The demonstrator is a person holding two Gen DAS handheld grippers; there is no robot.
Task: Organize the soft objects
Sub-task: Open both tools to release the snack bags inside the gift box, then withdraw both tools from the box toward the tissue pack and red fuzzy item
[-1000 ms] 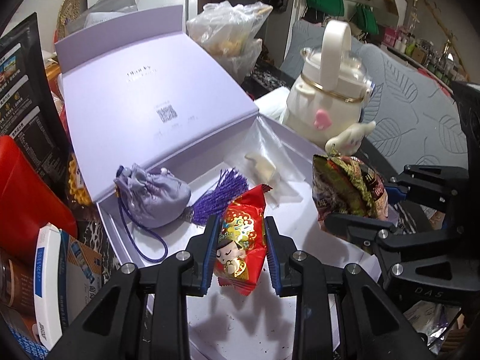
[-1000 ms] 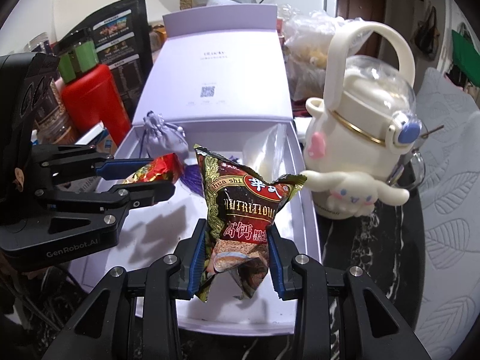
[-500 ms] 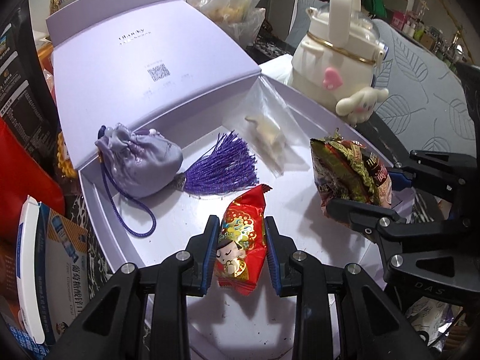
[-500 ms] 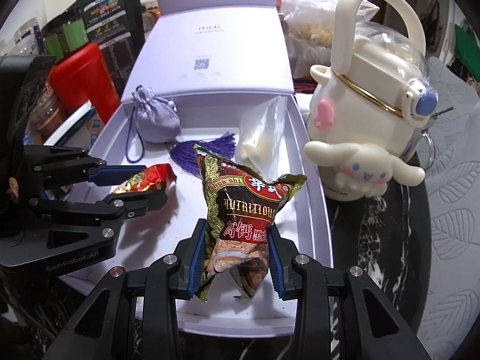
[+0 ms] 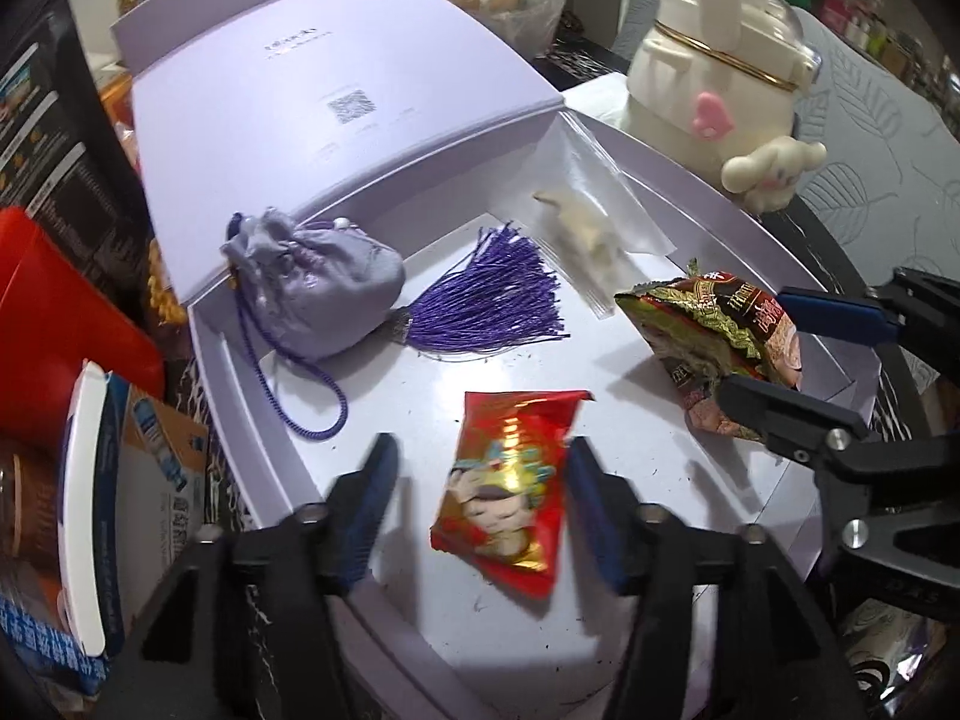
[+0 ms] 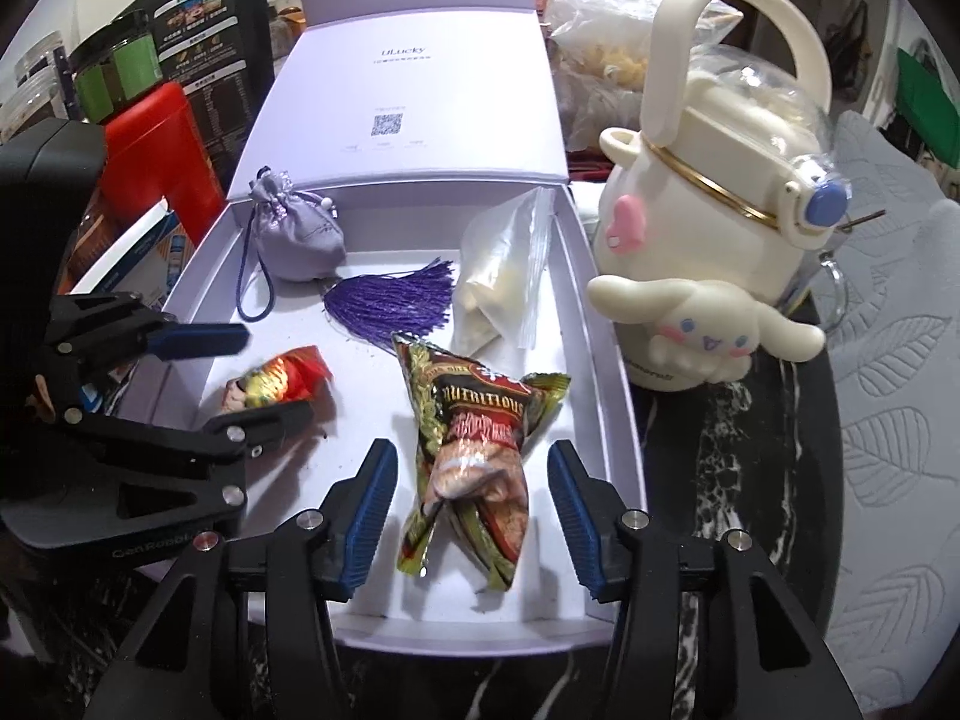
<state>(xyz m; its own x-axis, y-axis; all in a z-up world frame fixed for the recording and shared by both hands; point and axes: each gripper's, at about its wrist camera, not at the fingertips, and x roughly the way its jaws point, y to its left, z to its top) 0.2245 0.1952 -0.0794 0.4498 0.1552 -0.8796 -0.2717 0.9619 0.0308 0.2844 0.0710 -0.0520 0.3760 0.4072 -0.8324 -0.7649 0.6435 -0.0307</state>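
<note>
A red snack packet (image 5: 507, 480) lies in the lilac box (image 5: 708, 177) between the left gripper (image 5: 480, 498)'s opening, untouching pads. The right gripper (image 6: 471, 498) likewise opens around a brown snack bag (image 6: 474, 450). Half a second ago both were clamped.

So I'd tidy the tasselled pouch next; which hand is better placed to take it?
Left, probably. The pouch lies on the left gripper's side of the box; its opening jaws flank only the red packet. The right gripper is farther off.
</note>
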